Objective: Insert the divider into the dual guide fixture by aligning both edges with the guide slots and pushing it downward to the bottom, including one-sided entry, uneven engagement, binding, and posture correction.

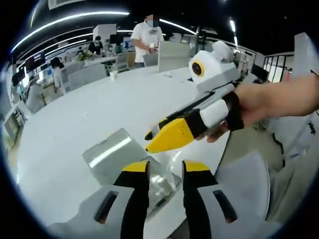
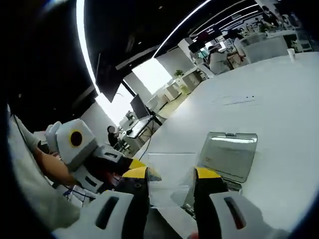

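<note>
The right gripper [image 2: 171, 180] grips the clear divider [image 2: 169, 177] between its yellow-tipped jaws, with the metal guide fixture [image 2: 228, 152] on the white table [image 2: 279, 89] at two o'clock. The left gripper [image 1: 166, 174] stands open just above that fixture [image 1: 112, 154], the person's hand [image 1: 259, 102] at two o'clock.

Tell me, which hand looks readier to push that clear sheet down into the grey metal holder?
Probably the right. The right tongs seem to hold the clear plastic divider sheet beside the grey metal guide fixture. The left tongs are open, nearer the fixture's base, likelier to steady it.
</note>
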{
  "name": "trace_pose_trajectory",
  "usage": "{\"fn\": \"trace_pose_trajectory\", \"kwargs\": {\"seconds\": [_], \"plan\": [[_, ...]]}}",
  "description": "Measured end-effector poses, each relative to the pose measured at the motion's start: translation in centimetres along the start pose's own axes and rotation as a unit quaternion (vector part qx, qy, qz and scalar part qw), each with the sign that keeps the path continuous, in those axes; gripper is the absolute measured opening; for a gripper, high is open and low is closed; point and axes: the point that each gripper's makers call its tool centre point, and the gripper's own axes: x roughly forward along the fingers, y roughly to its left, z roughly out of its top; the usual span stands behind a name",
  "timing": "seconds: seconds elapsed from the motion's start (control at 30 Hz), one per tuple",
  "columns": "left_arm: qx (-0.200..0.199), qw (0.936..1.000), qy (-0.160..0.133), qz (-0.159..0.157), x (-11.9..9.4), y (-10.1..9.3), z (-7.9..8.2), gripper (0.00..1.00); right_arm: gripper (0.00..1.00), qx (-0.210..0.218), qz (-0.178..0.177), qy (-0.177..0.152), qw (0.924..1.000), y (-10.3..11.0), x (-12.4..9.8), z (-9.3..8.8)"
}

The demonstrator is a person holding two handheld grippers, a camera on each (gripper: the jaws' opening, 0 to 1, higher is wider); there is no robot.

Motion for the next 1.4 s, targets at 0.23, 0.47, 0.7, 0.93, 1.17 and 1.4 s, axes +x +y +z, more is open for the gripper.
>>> {"fn": "trace_pose_trajectory", "kwargs": {"seconds": [0.23,0.47,0.7,0.93,1.17,1.4], "plan": [[-0.022,0.9992,0.025,0.02,0.7,0.4,-0.4,0.19,0.31,0.05,-0.05,0.016,0.9973,-1.0,0.7,-1.0],[-0.043,0.9975,0.048,0.029,1.5,0.7,-1.4,0.15,0.31,0.081,-0.086,0.027,0.9926,-1.8,0.7,-1.7],[-0.052,0.9967,0.053,0.031,2.2,0.6,-1.6,0.13,0.31,0.102,-0.116,0.034,0.9873,-2.7,0.5,-2.5],[-0.065,0.9954,0.063,0.032,2.6,0.8,-2.0,0.11,0.31,0.111,-0.125,0.035,0.9853,-2.9,0.5,-2.6],[-0.082,0.9935,0.071,0.033,3.1,1.0,-2.7,0.1,0.31,0.124,-0.128,0.04,0.9831,-2.9,0.9,-3.1],[-0.094,0.9922,0.076,0.033,3.2,0.9,-3.2,0.08,0.31,0.131,-0.133,0.045,0.9814,-2.8,1.1,-3.4]]}}
